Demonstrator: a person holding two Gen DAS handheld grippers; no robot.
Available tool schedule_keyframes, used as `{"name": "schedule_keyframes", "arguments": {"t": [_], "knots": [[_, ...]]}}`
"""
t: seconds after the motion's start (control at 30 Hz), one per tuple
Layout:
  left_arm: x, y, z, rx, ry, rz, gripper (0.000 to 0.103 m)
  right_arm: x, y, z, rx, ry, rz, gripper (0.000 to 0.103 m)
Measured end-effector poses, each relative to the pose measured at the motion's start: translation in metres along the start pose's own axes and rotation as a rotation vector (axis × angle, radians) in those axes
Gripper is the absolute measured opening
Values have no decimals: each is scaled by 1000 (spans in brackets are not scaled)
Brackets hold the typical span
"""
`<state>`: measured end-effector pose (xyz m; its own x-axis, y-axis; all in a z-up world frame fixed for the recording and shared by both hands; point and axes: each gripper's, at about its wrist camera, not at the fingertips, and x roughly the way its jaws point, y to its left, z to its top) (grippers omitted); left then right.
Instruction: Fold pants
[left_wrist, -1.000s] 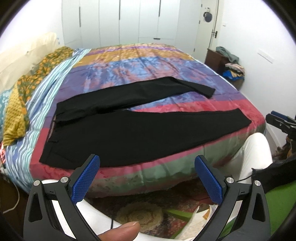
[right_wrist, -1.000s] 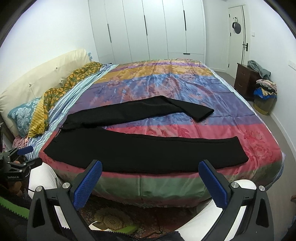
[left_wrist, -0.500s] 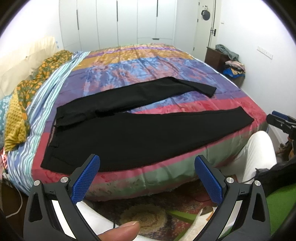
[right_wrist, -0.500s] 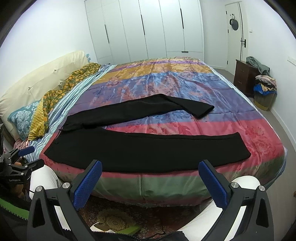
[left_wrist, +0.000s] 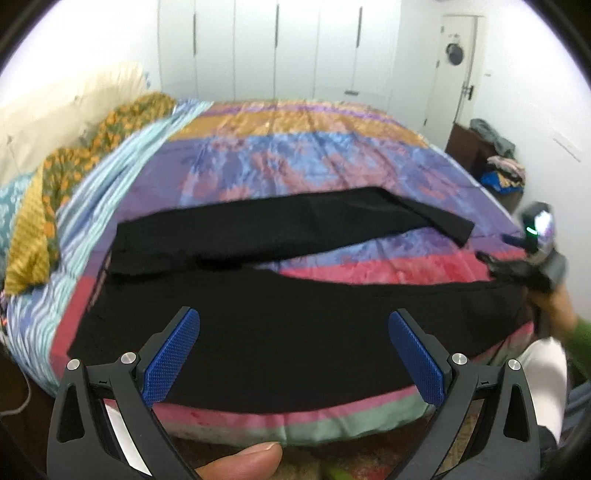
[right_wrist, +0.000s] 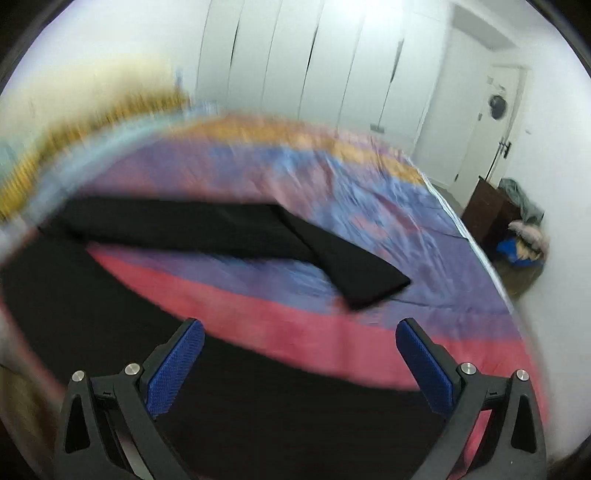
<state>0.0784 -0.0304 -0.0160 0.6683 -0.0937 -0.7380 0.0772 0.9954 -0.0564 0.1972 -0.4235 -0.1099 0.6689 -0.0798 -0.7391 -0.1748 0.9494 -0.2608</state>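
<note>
On the bed (left_wrist: 332, 155), over its multicoloured striped cover, the black pants (left_wrist: 280, 317) lie spread flat, their two legs splayed apart in a narrow V. The near leg runs along the front edge of the mattress, and the far leg (left_wrist: 303, 225) angles away toward the middle of the bed, its cuff bent slightly downward. The waistband end sits at the left side, near the pale blue striped sheet (left_wrist: 110, 177) and the yellow patterned cloth (left_wrist: 48, 192) that is heaped beside the cream headboard (left_wrist: 55, 107).

The left gripper (left_wrist: 293, 354) hovers above the near leg with its blue-padded fingers (left_wrist: 173, 354) spread wide, nothing between them; a thumb tip (left_wrist: 247, 461) shows at the bottom of its view. In that same view the right gripper (left_wrist: 509, 266) appears at the far right, reaching over the cuff end of the near leg; whether it touches the fabric cannot be told from there.

The right wrist view is heavily blurred. It shows the right gripper (right_wrist: 299, 362) with fingers (right_wrist: 177, 365) spread wide above the near leg (right_wrist: 221, 406), with the far leg's cuff (right_wrist: 365, 277) ahead of it on the purple and pink stripes.

White wardrobe doors (left_wrist: 277, 51) line the back wall, a white door (left_wrist: 454, 70) stands to the right, and a dark wooden cabinet (right_wrist: 487, 214) with a pile of clothes (right_wrist: 524, 236) sits beside the bed.
</note>
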Motion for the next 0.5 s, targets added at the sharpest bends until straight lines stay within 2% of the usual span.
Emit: {"name": "schedule_keyframes", "arguments": {"t": [0.03,0.1,0.17,0.2,0.23,0.27,0.3,0.37,0.43,0.47,0.5], "knots": [[6,0,-3,1,23,19,102,25,-8,3,-9,43,-2,75],[18,1,-9,7,64,53,102,81,-22,12,-35,130,-16,71],[31,1,-18,10,111,82,102,112,-25,16,-100,156,-39,71],[37,2,-21,10,135,92,102,131,-26,21,-154,177,-66,65],[44,1,-25,10,160,100,102,141,-31,29,-176,189,-69,28],[48,1,-26,9,177,104,102,145,-39,37,-175,194,-68,7],[53,1,-28,7,189,105,102,147,-53,52,-157,175,-109,9],[60,1,-28,7,202,101,102,137,-98,95,-58,80,-205,9],[66,0,-25,16,199,103,102,131,-142,135,39,32,-348,33],[70,0,-22,23,191,108,102,131,-161,151,83,32,-410,35],[75,2,-18,27,178,119,102,130,-170,158,109,30,-420,35]]}}
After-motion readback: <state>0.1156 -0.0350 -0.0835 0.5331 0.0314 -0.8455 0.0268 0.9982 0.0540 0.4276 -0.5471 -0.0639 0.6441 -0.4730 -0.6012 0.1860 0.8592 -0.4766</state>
